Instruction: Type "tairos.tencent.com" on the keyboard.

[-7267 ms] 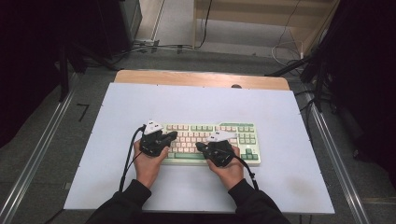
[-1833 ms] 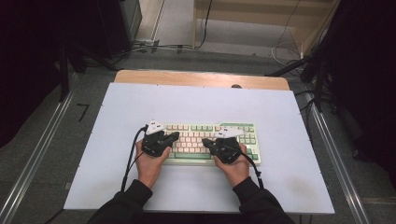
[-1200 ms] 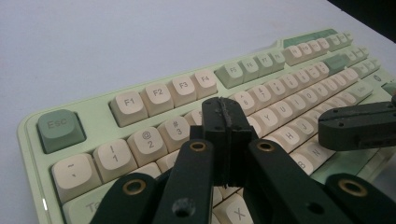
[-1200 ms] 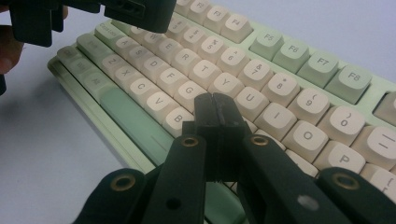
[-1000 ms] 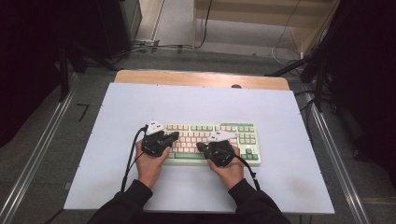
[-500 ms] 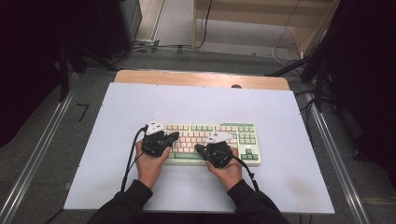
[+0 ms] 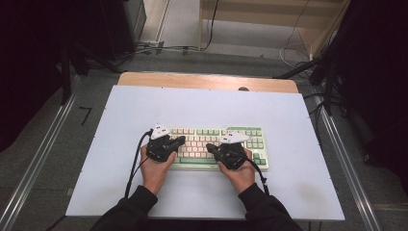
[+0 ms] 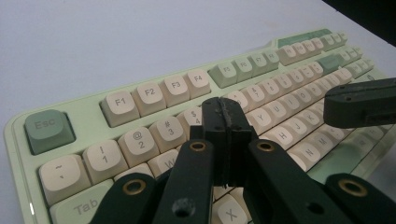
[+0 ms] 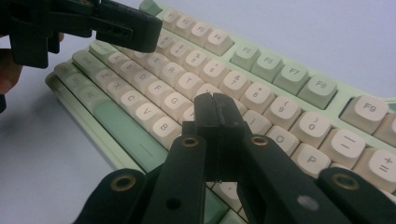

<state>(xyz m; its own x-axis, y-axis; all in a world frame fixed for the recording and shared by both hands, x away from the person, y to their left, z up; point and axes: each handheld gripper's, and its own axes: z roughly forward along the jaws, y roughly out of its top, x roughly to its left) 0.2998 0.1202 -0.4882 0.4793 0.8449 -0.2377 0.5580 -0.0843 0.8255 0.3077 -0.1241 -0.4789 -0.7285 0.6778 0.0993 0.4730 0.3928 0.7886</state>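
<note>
**Two grippers over the keyboard**

A green and cream keyboard point(image 7: 216, 148) lies on the white table point(image 7: 207, 108). The left gripper point(image 7: 179, 140), held in the person's left hand point(image 7: 155, 168), sits over the keyboard's left part. The right gripper point(image 7: 210, 147), in the right hand point(image 7: 239, 172), sits over its middle keys. A cable point(image 7: 133, 166) trails from the left gripper, just off the keyboard's left end.
</note>
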